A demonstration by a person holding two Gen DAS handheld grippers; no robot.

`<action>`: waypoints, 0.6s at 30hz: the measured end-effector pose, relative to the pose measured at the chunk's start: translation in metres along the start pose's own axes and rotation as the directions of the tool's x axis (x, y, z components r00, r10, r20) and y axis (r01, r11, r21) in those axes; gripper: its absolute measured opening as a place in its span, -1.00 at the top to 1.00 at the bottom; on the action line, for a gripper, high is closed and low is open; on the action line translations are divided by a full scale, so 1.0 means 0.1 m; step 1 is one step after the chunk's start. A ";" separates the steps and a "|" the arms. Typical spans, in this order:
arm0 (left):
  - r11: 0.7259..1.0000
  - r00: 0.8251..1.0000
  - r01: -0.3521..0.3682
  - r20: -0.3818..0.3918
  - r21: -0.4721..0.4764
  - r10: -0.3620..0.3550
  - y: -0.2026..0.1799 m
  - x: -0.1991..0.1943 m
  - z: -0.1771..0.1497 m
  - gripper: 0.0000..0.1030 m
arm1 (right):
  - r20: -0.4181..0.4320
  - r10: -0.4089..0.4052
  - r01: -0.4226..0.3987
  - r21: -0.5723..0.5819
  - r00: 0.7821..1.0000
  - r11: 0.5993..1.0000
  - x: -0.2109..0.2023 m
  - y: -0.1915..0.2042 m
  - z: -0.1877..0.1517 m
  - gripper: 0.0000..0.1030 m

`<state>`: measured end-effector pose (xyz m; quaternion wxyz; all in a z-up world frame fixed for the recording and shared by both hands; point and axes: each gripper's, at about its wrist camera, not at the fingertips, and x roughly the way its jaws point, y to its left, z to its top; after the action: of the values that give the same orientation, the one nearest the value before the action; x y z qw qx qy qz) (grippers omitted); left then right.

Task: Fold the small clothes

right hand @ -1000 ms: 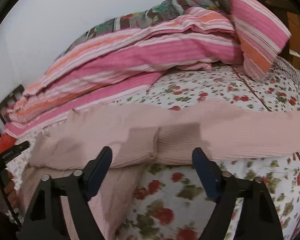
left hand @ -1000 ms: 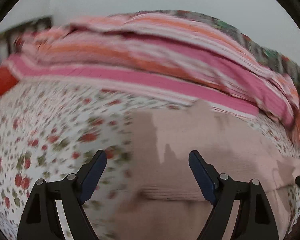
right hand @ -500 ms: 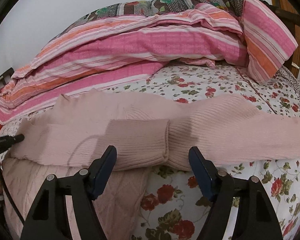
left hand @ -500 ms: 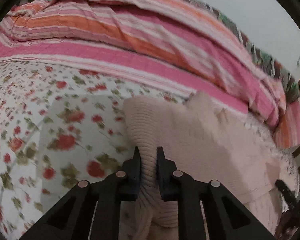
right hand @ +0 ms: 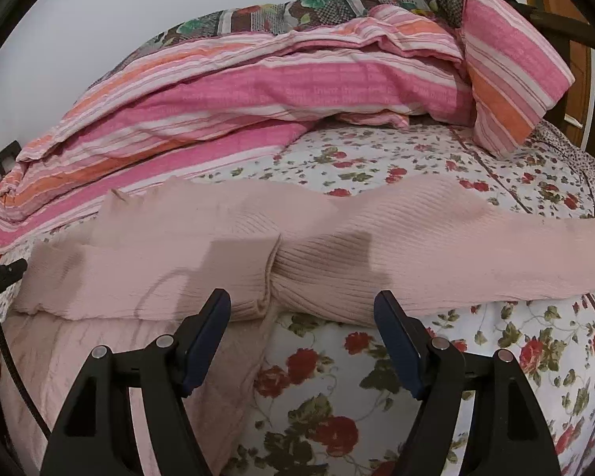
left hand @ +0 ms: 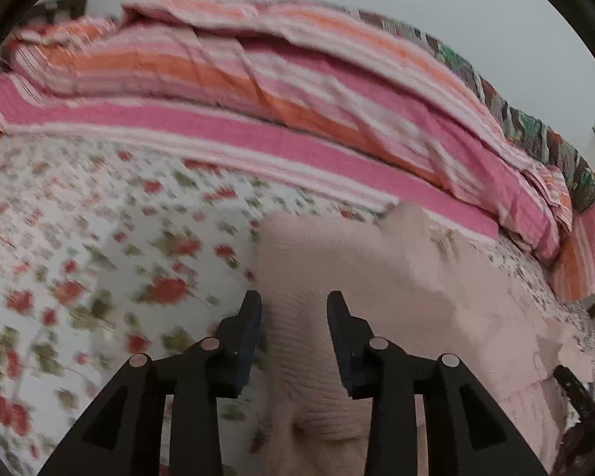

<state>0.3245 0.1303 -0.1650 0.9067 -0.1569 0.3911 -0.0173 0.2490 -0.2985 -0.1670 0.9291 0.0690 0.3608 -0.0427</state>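
A pale pink ribbed sweater (right hand: pixel 337 254) lies across the middle of the right wrist view on a floral sheet (right hand: pixel 377 396), one sleeve running to the right edge, another folded over its body at centre left. In the left wrist view the sweater (left hand: pixel 377 277) fills the lower right. The left gripper (left hand: pixel 293 309) is partly parted, knit between its fingers but not pinched. The right gripper (right hand: pixel 301 309) is spread wide, just short of the sweater's lower edge. A striped quilt (right hand: pixel 277 79) is heaped along the top.

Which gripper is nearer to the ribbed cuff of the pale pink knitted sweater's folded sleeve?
Right. The right gripper hovers open just before the ribbed cuff; the left gripper straddles the sweater's far edge.
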 end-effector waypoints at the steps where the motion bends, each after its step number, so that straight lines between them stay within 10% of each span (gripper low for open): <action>1: 1.000 1.000 -0.008 -0.025 0.007 0.009 -0.03 0.06 -0.02 0.32 | 0.001 -0.002 0.002 -0.004 1.000 1.000 0.00 0.01 0.00 -0.44; 9: 0.997 0.998 -0.066 0.019 -0.034 0.067 0.10 0.06 -0.04 0.74 | 0.008 0.013 -0.013 -0.004 1.000 1.000 -0.02 0.00 0.00 -0.44; 18: 0.990 0.987 -0.075 0.153 0.119 0.056 -0.26 -0.27 -0.04 0.42 | 0.038 0.043 -0.045 0.060 0.998 0.997 -0.16 -0.16 0.04 -0.44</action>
<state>0.3056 0.1088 -0.1407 0.9416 -0.0879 0.3250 -0.0001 0.2382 -0.3142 -0.1545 0.9338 0.1043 0.3405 -0.0345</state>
